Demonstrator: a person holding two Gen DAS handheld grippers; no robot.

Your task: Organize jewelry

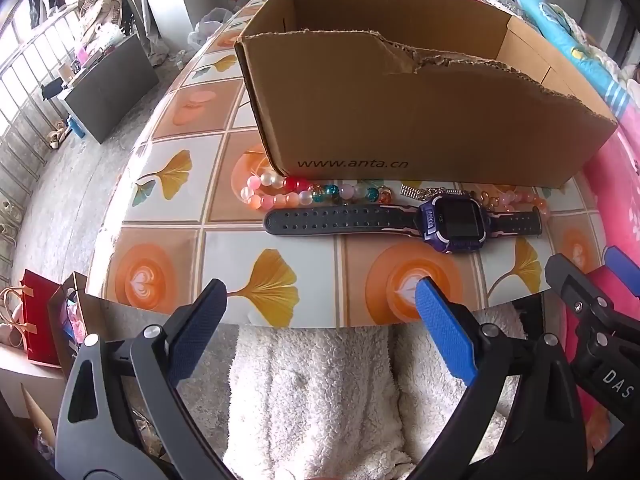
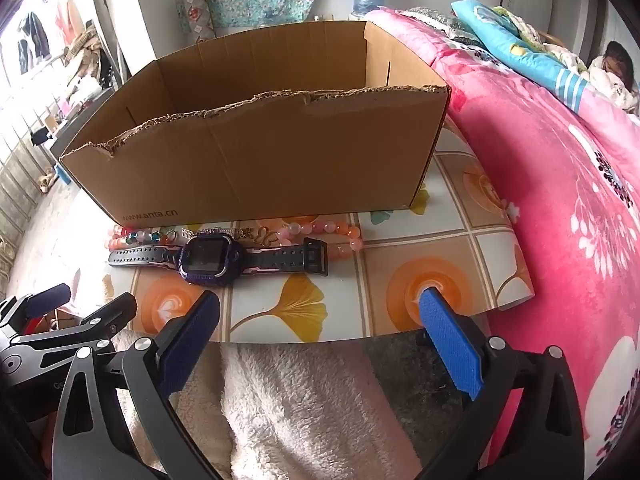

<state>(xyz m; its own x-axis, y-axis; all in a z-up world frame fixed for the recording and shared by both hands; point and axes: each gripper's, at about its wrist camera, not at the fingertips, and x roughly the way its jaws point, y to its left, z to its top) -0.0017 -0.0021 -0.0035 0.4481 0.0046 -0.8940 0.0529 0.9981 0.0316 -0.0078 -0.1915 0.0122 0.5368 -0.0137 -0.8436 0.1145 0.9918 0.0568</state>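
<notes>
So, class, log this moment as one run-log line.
left gripper: open, empty | right gripper: open, empty | purple smartwatch, bead bracelets: on table | brown cardboard box: behind

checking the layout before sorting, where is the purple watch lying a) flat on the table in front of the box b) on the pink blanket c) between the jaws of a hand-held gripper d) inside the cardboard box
a, the watch lies flat on the table, in front of the cardboard box.

Left gripper, black with blue pads, jaws wide, empty, angled down; right gripper alike, beside it.
</notes>
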